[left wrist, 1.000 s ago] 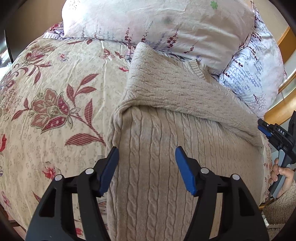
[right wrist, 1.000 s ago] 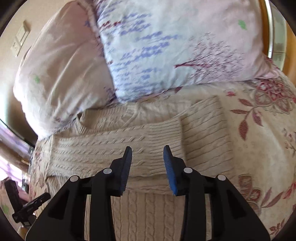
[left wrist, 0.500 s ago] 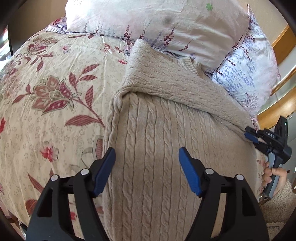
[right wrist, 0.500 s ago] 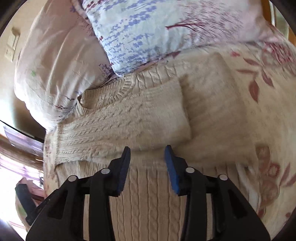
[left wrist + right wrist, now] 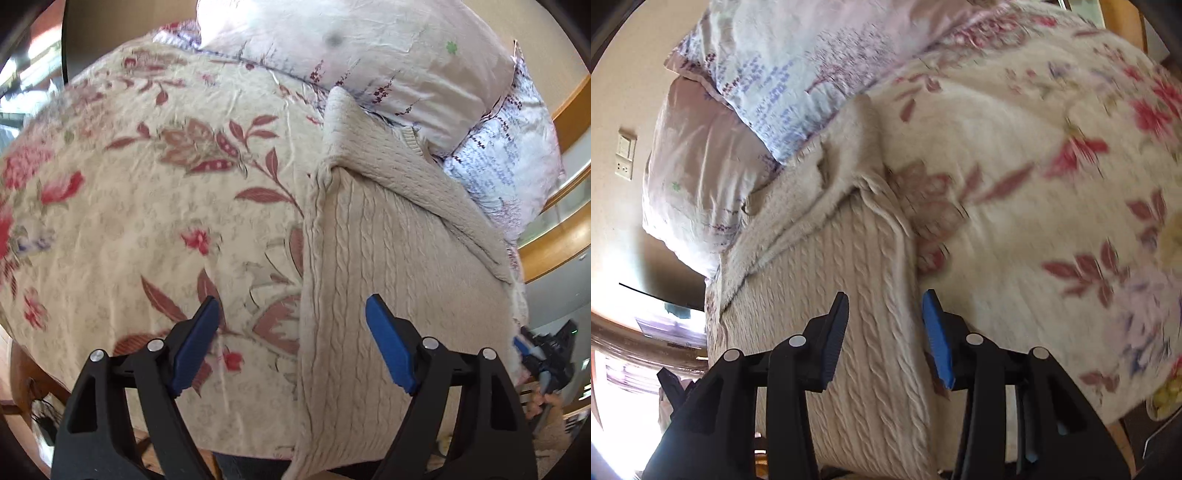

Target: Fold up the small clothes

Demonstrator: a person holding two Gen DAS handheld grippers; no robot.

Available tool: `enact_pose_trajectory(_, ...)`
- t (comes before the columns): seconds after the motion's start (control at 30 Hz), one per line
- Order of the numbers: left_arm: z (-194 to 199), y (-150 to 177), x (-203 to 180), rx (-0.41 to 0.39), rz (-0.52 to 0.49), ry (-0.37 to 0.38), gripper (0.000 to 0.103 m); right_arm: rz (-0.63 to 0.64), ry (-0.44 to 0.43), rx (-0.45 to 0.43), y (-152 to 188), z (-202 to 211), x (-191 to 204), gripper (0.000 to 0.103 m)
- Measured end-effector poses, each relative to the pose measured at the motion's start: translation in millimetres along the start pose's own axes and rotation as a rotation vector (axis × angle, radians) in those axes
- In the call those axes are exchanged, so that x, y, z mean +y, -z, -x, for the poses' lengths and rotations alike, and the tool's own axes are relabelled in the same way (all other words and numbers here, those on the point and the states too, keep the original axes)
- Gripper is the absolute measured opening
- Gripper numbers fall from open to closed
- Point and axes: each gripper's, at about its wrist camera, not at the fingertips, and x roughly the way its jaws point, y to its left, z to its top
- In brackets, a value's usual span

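A beige cable-knit sweater (image 5: 399,266) lies flat on the bed, both sleeves folded across its chest, its hem at the near edge. My left gripper (image 5: 291,301) hovers over the sweater's left side edge near the hem. Its jaws are opening, one finger over the bedspread and one over the knit, nothing pressed. In the right wrist view the sweater (image 5: 857,277) runs up to the pillows. My right gripper (image 5: 885,295) straddles the sweater's right side edge with its jaws opening, the pads clear of the cloth. The right gripper (image 5: 535,349) also shows at the far right of the left view.
The floral bedspread (image 5: 155,229) covers the bed. Two pillows (image 5: 369,55) (image 5: 798,66) lean at the head, touching the sweater's collar. A wooden bed frame (image 5: 554,251) runs along the right. A dish of yellow items (image 5: 1167,398) sits low beside the bed.
Both grippers have drawn back from the folded sleeves toward the hem, the left to the sweater's left edge and the right to its right edge. Both jaws stand wider than before.
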Motion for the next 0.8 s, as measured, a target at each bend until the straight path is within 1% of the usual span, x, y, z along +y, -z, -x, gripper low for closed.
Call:
enact_pose_trajectory(0.1, 0.4, 6.5, 4.6, 0.009, 0.013, 0.04, 0.077, -0.009, -0.037, 0.042, 16.1, -1.5, -7.7, 0.044)
enact_pose_trajectory(0.17, 1.5, 10.7, 5.3, 0.016, 0.015, 0.067, 0.075, -0.017, -0.084, 0.056, 25.7, 0.6, -11.9, 0.044)
enact_pose_trajectory(0.2, 1.4, 13.0, 5.4, 0.025, 0.016, 0.091, 0.071, -0.021, -0.103, 0.061, 28.7, 2.3, -14.7, 0.044)
enact_pose_trajectory(0.27, 1.6, 18.3, 4.5, 0.038, 0.009, 0.121, 0.068, -0.037, -0.153, 0.086, 34.7, 3.4, -19.7, 0.044)
enact_pose_trajectory(0.3, 1.1, 21.4, 3.6, 0.048, 0.005, 0.137, 0.063, -0.041, -0.172, 0.097, 37.6, 4.5, -21.4, 0.044)
enact_pose_trajectory(0.33, 0.9, 23.5, 2.3, 0.054, 0.002, 0.146, 0.062, -0.042, -0.186, 0.105, 40.1, 5.2, -22.8, 0.044)
enact_pose_trajectory(0.4, 0.7, 29.5, 0.2, 0.071, -0.008, 0.171, 0.054, -0.042, -0.216, 0.133, 46.0, 5.4, -24.5, 0.044)
enact_pose_trajectory(0.43, 0.5, 33.1, -1.0, 0.083, -0.013, 0.184, 0.052, -0.036, -0.231, 0.15, 50.0, 4.9, -23.6, 0.044)
enact_pose_trajectory(0.5, 1.8, 39.8, -3.0, 0.102, -0.019, 0.203, 0.046, -0.016, -0.25, 0.183, 57.4, 4.0, -21.9, 0.043)
enact_pose_trajectory(0.57, 2.9, 45.0, -4.0, 0.122, -0.021, 0.216, 0.041, 0.01, -0.267, 0.218, 65.8, 3.2, -18.7, 0.043)
enact_pose_trajectory(0.6, 3.6, 49.0, -4.7, 0.139, -0.023, 0.228, 0.038, 0.027, -0.27, 0.236, 70.5, 3.6, -16.8, 0.041)
enact_pose_trajectory(0.73, 9.2, 62.4, -6.0, 0.172, -0.035, 0.236, 0.031, 0.061, -0.276, 0.296, 86.3, 5.4, -15.9, 0.031)
enact_pose_trajectory(0.8, 10.9, 68.0, -6.5, 0.189, -0.033, 0.24, 0.027, 0.065, -0.27, 0.317, 92.0, 6.5, -17.8, 0.03)
